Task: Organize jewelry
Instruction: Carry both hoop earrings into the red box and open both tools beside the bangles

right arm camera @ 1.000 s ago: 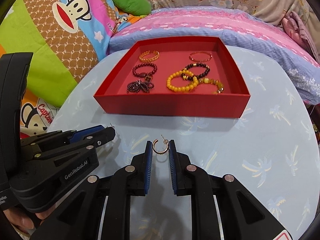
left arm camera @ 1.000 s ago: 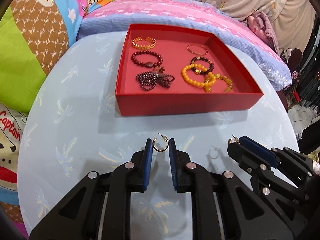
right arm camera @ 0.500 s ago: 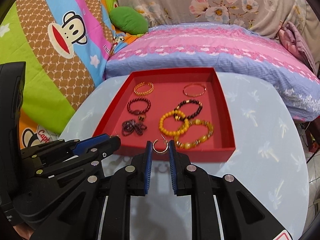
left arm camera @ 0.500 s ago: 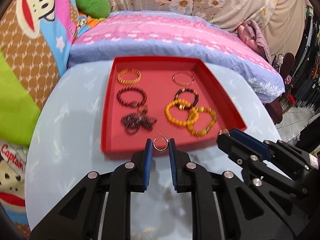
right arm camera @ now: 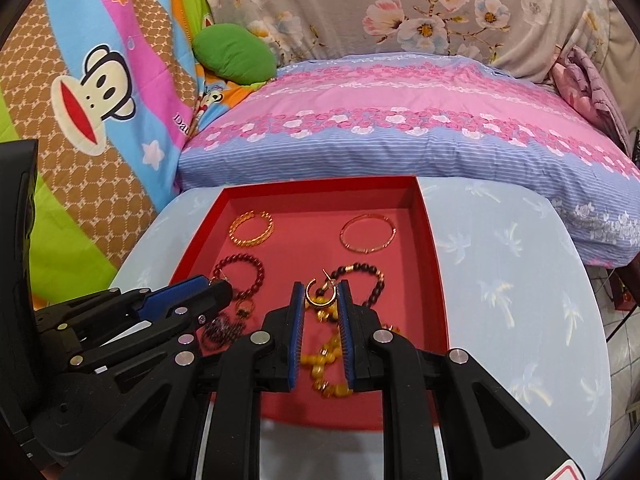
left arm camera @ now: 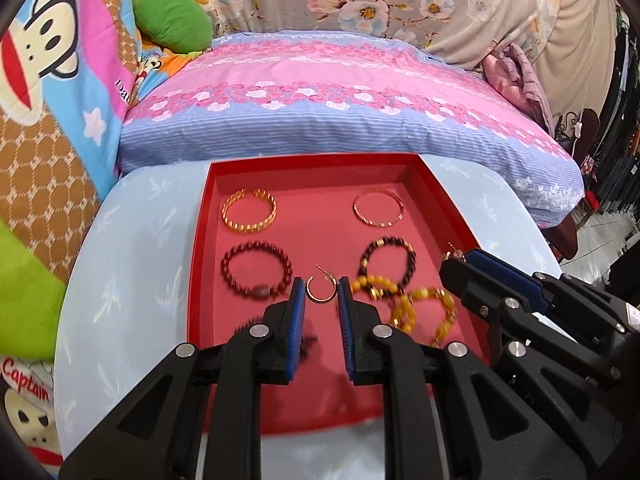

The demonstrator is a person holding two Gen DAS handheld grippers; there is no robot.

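A red tray (left arm camera: 200, 240) (right arm camera: 434, 248) on the light blue table holds several bracelets: a gold chain one (left arm camera: 249, 212), a thin gold bangle (left arm camera: 378, 208), a dark red bead one (left arm camera: 256, 274), a dark bead one (left arm camera: 386, 260) and yellow bead ones (left arm camera: 424, 312). My left gripper (left arm camera: 321, 292) is shut on a gold hoop earring (left arm camera: 320, 290) and holds it over the tray's middle. My right gripper (right arm camera: 321, 294) is shut on a second gold hoop earring (right arm camera: 320, 294) over the yellow beads (right arm camera: 326, 356). Each gripper shows in the other's view.
The round table (right arm camera: 520, 280) stands against a pink and blue striped pillow (left arm camera: 340, 96). A green cushion (right arm camera: 234, 54) and cartoon bedding (right arm camera: 92, 92) lie at the left. Floral fabric (left arm camera: 400, 0) hangs behind.
Both grippers moved forward from the table in front of the tray to above the tray's inside, each keeping its earring.
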